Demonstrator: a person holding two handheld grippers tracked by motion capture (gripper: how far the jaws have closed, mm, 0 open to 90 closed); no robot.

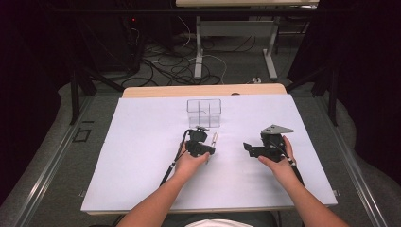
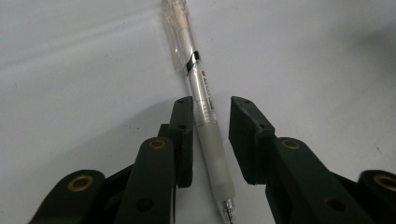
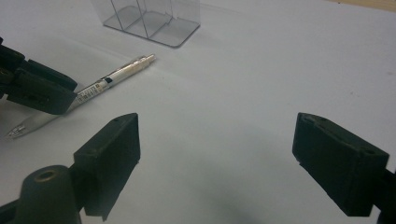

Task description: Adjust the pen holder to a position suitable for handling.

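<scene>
Pen (image 2: 205, 107) flat on table (image 1: 142, 156), lying between my left claw (image 2: 211, 106) jaws, one pad touching, not yet clamped. My right claw (image 3: 217, 140) gapes wide, holding nothing.

Seen from the right gripper (image 3: 217, 154), its two black jaws stand wide apart over the white table (image 3: 252, 84), with nothing between them. To the left, a clear pen (image 3: 93, 91) lies flat on the surface, its middle crossed by a jaw of the left gripper (image 3: 39, 91), its silver tip nearer and its clicker end pointing far. Beyond it stands a clear plastic divided box (image 3: 149, 18).
</scene>
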